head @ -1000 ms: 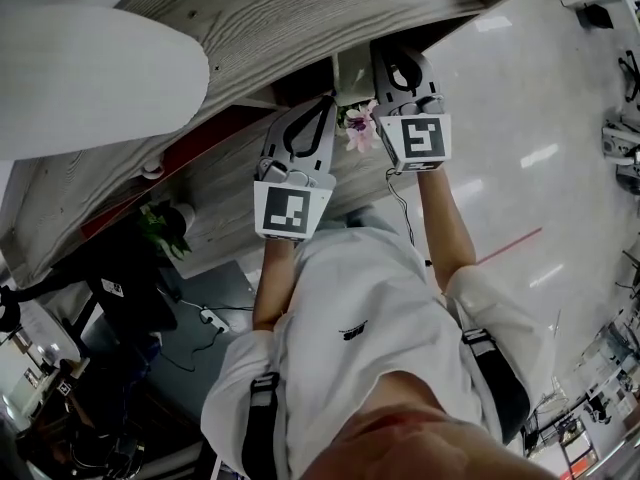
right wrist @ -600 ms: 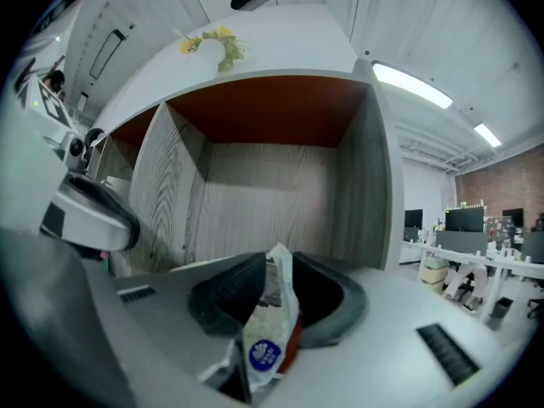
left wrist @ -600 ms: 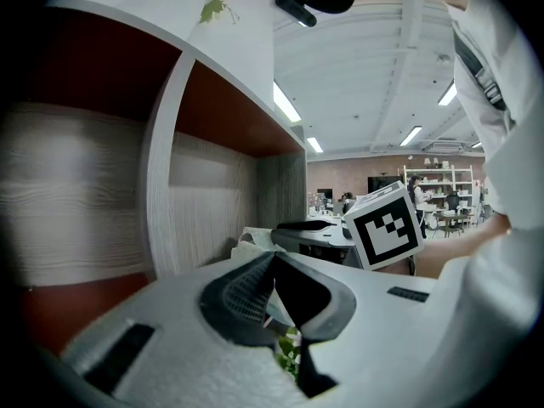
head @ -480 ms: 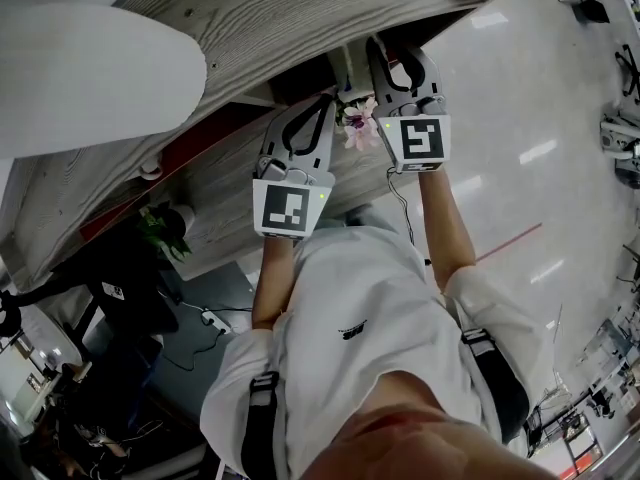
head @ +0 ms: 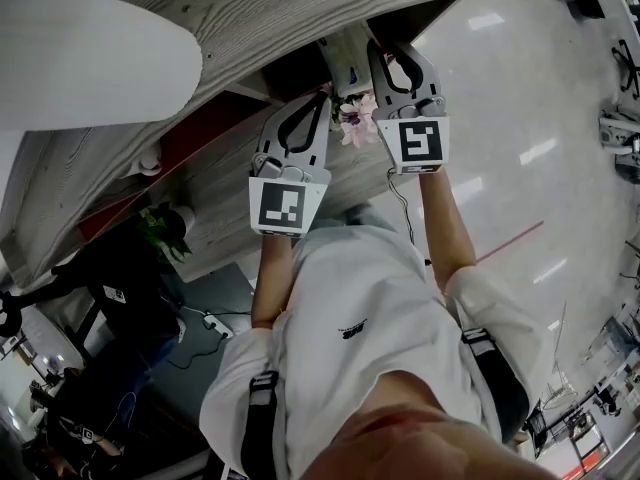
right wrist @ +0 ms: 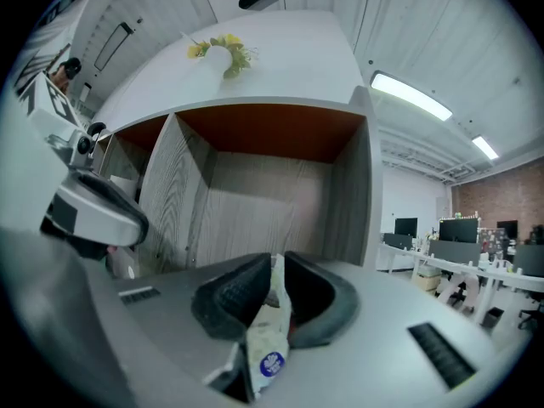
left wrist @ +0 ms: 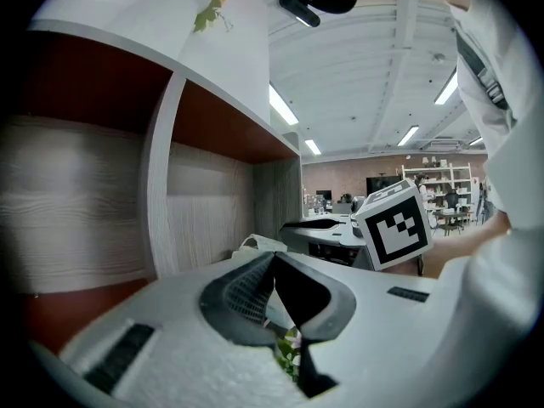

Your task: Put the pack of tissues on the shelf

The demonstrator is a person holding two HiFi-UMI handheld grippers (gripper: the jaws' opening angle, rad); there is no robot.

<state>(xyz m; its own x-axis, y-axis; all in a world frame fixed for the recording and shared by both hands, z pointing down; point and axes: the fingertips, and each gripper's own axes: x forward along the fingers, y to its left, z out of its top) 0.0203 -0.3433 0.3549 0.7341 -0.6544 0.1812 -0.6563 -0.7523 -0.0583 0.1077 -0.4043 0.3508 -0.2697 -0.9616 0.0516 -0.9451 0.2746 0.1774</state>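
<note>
Up close, the right hand-held gripper (right wrist: 276,263) has the pack of tissues (right wrist: 268,334) standing on edge between its two dark ribbed pads. Its jaws are closing on the pack, and the soft white wrapper creases where they squeeze. A round blue sticker (right wrist: 271,365) shows on the end of the pack nearest the camera.

Just beside this gripper, on its left, the left hand-held gripper (left wrist: 274,260) has its jaws pressed together at the tips with nothing between them. A small spray of pink flowers (head: 355,120) sits below and between the two grippers.

Straight ahead of the right gripper, beyond its jaw tips, a compartment of the shelf (right wrist: 255,194) opens. It has grey wood-grain walls and a reddish-brown ceiling, and it looks bare inside.

The pack appears light, soft and easy to crush, and its film wrapper is probably slippery. A firm but gentle pinch across its two broad faces, near the middle, should hold it best. A grip on a loose edge of the wrapper could let it sag or slide out on the way into the compartment.
</note>
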